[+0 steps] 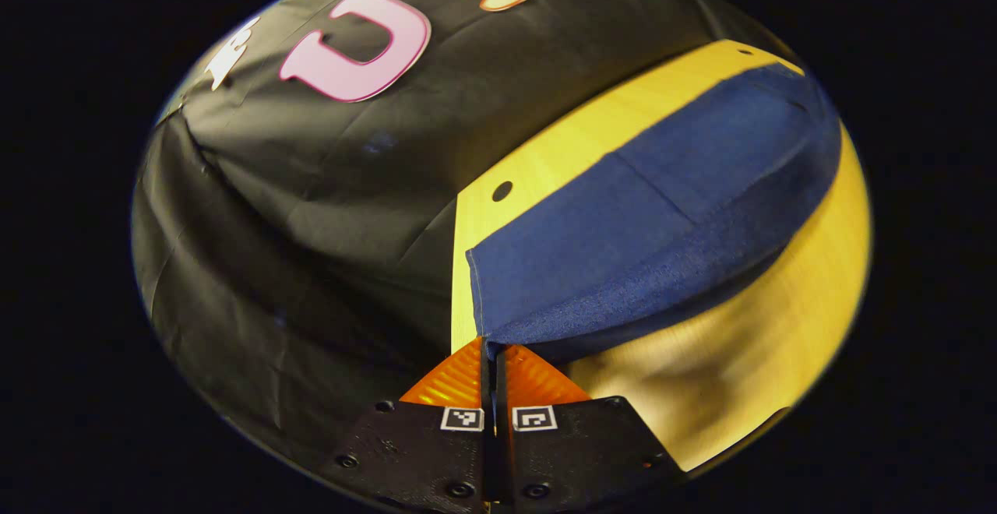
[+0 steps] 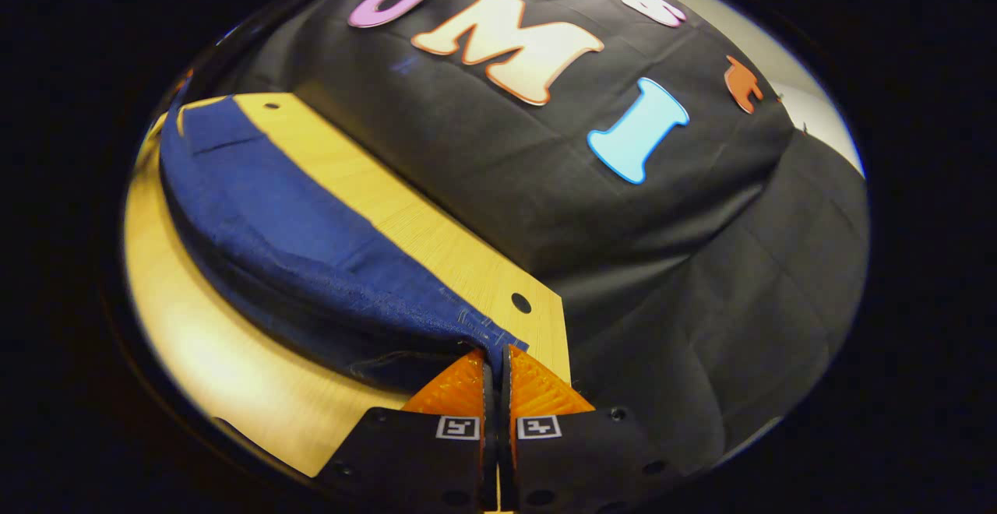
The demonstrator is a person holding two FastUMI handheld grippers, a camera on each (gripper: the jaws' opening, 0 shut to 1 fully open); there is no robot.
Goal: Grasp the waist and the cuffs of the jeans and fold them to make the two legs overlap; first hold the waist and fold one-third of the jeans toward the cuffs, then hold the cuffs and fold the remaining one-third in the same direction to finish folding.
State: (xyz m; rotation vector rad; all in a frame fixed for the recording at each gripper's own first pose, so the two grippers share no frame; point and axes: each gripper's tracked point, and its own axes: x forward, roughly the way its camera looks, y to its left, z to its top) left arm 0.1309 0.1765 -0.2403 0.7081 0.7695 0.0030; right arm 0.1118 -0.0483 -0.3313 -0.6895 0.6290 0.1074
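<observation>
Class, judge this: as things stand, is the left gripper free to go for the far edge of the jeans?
Probably not: the left gripper is shut on a corner of the jeans, so it would have to let go first.

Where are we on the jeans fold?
Early. In hand: left claw and right claw each pinch a corner of the jeans, lifting the near edge off the wooden table for the leg-over-leg fold. Not seen done: either thirds fold; the denim stretches long between the claws.

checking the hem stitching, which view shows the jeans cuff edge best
The left gripper view: the jeans end in a stitched hem edge right above the left gripper. The right gripper view shows the other end of the jeans, pinched by the right gripper.
</observation>
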